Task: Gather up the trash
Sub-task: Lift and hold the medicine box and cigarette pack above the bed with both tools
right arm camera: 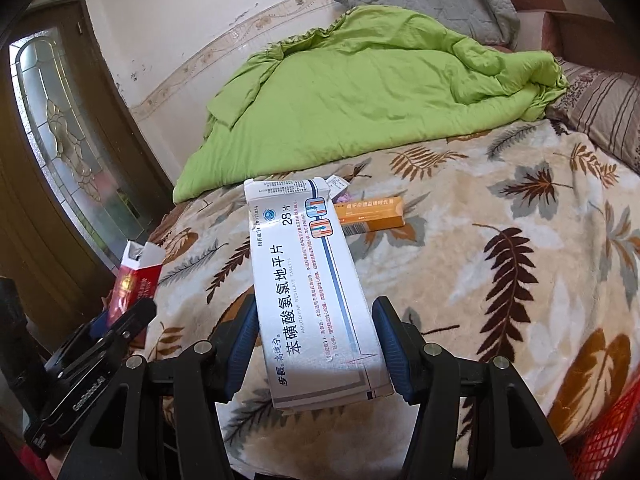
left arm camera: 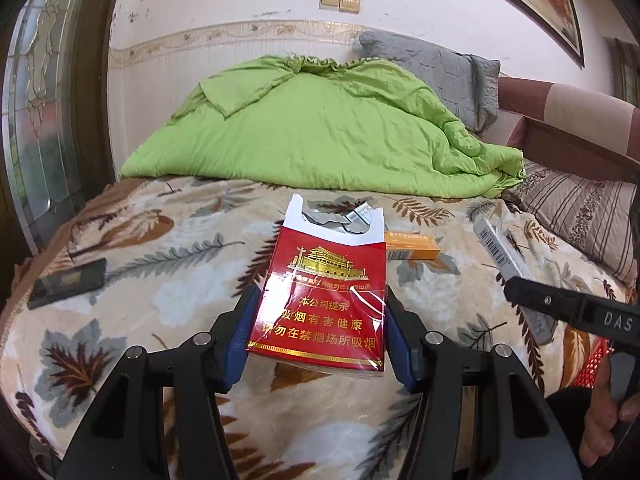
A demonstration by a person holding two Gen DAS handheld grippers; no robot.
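My left gripper (left arm camera: 318, 332) is shut on an open red cigarette pack (left arm camera: 324, 300) and holds it above the leaf-patterned blanket (left arm camera: 160, 248). My right gripper (right arm camera: 316, 344) is shut on a white tablet box (right arm camera: 308, 280), held above the same blanket (right arm camera: 500, 240). The pack also shows at the left of the right wrist view (right arm camera: 134, 276), and the white box at the right of the left wrist view (left arm camera: 508, 264). An orange box (right arm camera: 370, 214) lies flat on the blanket beyond both, with a small wrapper (right arm camera: 338, 184) next to it.
A crumpled green quilt (left arm camera: 328, 128) and a grey pillow (left arm camera: 436, 68) lie at the far side of the bed. A dark flat object (left arm camera: 68, 284) rests on the blanket at left. A red mesh basket (right arm camera: 604, 440) sits at the lower right. A glazed door (right arm camera: 68, 128) stands left.
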